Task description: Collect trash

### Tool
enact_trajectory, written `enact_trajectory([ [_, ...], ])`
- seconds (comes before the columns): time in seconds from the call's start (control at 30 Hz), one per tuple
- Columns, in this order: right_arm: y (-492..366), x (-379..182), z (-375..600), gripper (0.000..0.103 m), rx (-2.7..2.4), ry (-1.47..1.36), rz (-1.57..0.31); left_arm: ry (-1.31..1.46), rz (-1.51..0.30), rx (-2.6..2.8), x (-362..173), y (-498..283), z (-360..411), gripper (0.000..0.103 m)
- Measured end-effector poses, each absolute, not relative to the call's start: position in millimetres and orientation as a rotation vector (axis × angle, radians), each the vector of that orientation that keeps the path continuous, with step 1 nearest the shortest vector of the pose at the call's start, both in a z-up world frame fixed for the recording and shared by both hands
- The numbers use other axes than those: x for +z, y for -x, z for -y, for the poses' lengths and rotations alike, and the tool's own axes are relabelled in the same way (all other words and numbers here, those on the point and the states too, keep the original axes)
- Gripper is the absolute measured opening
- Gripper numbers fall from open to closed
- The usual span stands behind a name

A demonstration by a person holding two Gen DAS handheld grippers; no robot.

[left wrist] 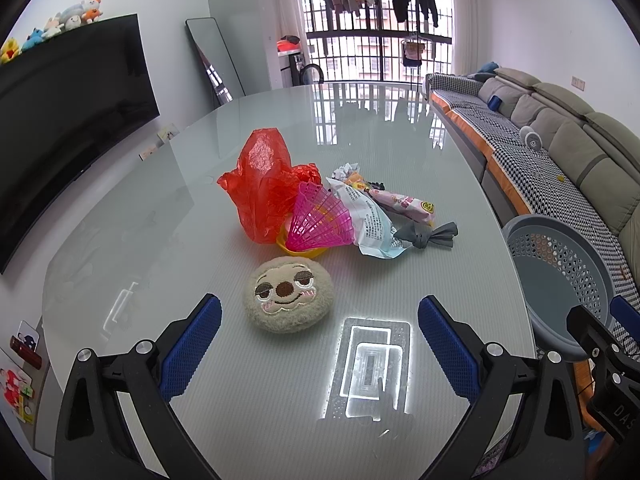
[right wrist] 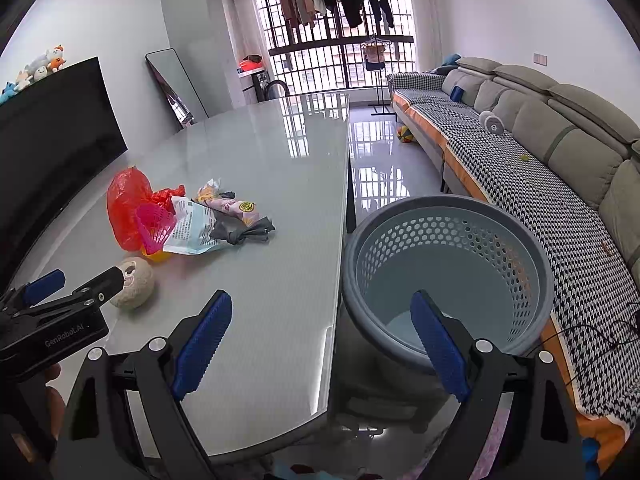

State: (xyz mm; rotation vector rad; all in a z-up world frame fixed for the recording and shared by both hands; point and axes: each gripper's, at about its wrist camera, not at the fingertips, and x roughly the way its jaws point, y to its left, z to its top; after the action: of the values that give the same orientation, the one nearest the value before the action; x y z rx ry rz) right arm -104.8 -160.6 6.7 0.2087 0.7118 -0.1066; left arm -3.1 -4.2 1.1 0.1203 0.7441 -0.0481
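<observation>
A heap of trash lies mid-table: a red plastic bag (left wrist: pixel 266 184), a pink shuttlecock (left wrist: pixel 320 218), a white-and-blue wrapper (left wrist: pixel 370 220), a pink snack packet (left wrist: pixel 404 202), a grey rag (left wrist: pixel 430 236) and crumpled paper (left wrist: pixel 346 170). A round sloth plush (left wrist: pixel 290 294) lies nearer me. My left gripper (left wrist: pixel 320 340) is open and empty, just short of the plush. My right gripper (right wrist: pixel 322 336) is open and empty over the table's right edge, beside the grey perforated basket (right wrist: pixel 448 216). The heap also shows in the right wrist view: red bag (right wrist: pixel 128 204), wrapper (right wrist: pixel 192 228).
The glossy grey table (left wrist: pixel 360 128) runs toward a barred window. The basket (left wrist: pixel 560 276) stands off the table's right side, next to a long sofa (right wrist: pixel 560 152). A large TV (left wrist: pixel 60 120) and a leaning mirror (left wrist: pixel 214 60) stand at the left.
</observation>
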Motion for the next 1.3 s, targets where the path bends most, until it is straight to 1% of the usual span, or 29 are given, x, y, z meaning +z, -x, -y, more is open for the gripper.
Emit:
enact_trajectory([
  [0.87, 103.4, 4.2, 157.4, 0.087, -0.101, -0.206, -0.718, -0.116, -0.755, -0.048, -1.1, 1.2, 1.2, 0.097],
  [1.07, 96.7, -0.3, 152.8, 0.087, -0.078, -0.201, -0.728, -0.099, -0.776, -0.016, -8.8, -1.4, -11.1, 0.097],
  [1.3, 84.5, -10.1, 142.5, 0.087, -0.039, -0.195, -0.753, -0.084, -0.809, 0.068, -21.5, -3.6, -45.5, 0.097],
])
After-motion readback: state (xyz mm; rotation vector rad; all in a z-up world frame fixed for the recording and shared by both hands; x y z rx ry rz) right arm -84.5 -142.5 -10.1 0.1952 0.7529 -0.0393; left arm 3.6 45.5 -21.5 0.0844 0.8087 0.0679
